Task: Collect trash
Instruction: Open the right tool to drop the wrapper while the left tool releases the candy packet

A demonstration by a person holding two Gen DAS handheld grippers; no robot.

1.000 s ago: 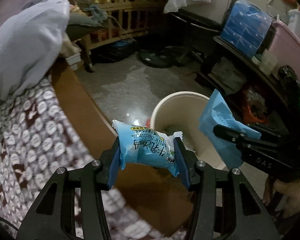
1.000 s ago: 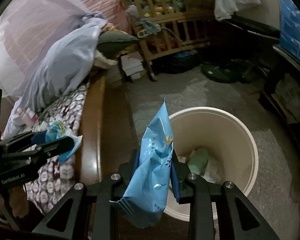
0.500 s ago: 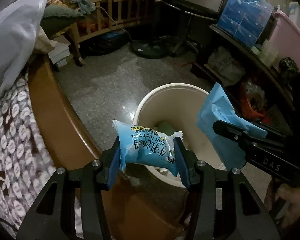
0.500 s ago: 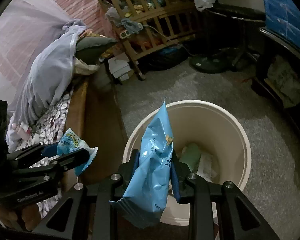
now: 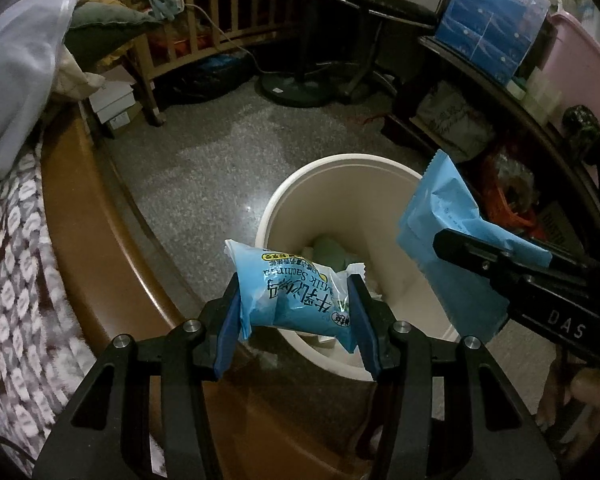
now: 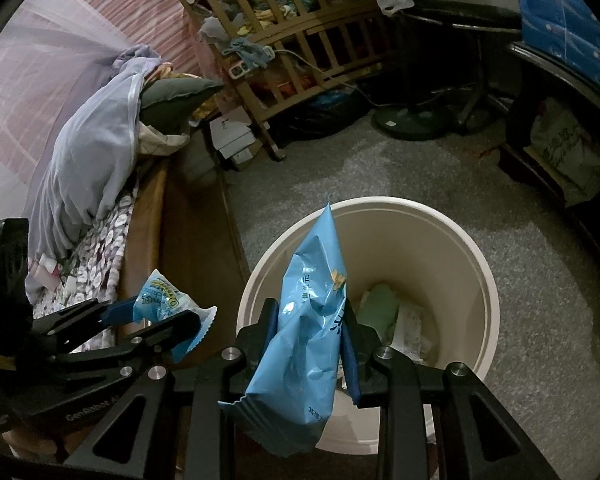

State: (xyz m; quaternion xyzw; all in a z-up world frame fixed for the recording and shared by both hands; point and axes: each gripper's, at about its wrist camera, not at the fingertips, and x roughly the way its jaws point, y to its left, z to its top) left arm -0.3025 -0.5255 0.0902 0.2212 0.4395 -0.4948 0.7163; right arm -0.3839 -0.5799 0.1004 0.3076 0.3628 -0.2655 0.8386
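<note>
Claws: two, the left claw (image 5: 296,300) and the right claw (image 6: 308,332).
Snack bags held: two, a puffy milk snack bag (image 5: 292,292) and a flat blue wrapper (image 6: 308,320).
Trash bins: one cream bin (image 6: 440,240), on the floor.
Things in the bin: at least two, a green packet (image 6: 380,308) at 12 o'clock and a white wrapper (image 6: 410,330) at 3 o'clock.
Beds: one bed (image 5: 16,288).
Wooden cribs: one crib (image 6: 300,32).

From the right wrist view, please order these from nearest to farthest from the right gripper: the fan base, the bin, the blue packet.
1. The blue packet, clamped between the right gripper's jaws.
2. The bin, on the floor just beyond and below the fingertips.
3. The fan base, far across the floor, upper right.
</note>
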